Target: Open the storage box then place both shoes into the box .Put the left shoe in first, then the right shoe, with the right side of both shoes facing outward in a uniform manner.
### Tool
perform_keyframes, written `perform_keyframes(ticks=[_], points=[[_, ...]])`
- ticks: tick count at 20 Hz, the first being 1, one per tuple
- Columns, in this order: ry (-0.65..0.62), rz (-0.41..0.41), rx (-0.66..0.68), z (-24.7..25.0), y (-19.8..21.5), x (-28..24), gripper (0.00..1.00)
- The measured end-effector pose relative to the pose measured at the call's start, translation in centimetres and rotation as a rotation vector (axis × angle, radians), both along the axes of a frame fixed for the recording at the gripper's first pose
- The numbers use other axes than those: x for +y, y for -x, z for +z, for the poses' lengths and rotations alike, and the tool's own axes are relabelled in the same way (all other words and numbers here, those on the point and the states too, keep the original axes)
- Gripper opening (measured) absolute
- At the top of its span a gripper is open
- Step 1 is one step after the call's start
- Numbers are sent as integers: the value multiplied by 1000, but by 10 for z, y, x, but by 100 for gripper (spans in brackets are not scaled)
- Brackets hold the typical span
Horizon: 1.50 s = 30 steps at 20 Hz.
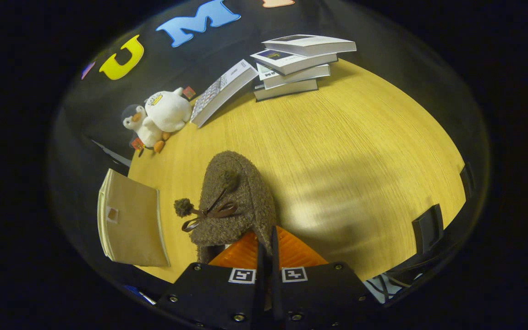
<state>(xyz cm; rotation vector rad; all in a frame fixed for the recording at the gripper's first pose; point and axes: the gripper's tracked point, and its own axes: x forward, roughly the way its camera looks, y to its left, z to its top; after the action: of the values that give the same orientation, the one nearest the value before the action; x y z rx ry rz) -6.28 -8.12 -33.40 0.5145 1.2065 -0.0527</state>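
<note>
A brown fuzzy shoe with a ribbon bow and pom-poms hangs above the wooden table, toe pointing away from me. My gripper is shut on the shoe's heel rim, its orange fingers nearly together with the thin rim pinched between them. A beige storage box sits at the table's edge, to the left of the shoe; I see its flat beige face with a small square tag.
A stack of white books lies at the far side of the table, with one book leaning beside it. A white plush duck sits to their left. A black stand is at the right table edge.
</note>
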Motion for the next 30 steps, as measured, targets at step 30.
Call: perform_keyframes(ticks=[30], points=[[-229, 187, -180, 139, -83, 289, 6]])
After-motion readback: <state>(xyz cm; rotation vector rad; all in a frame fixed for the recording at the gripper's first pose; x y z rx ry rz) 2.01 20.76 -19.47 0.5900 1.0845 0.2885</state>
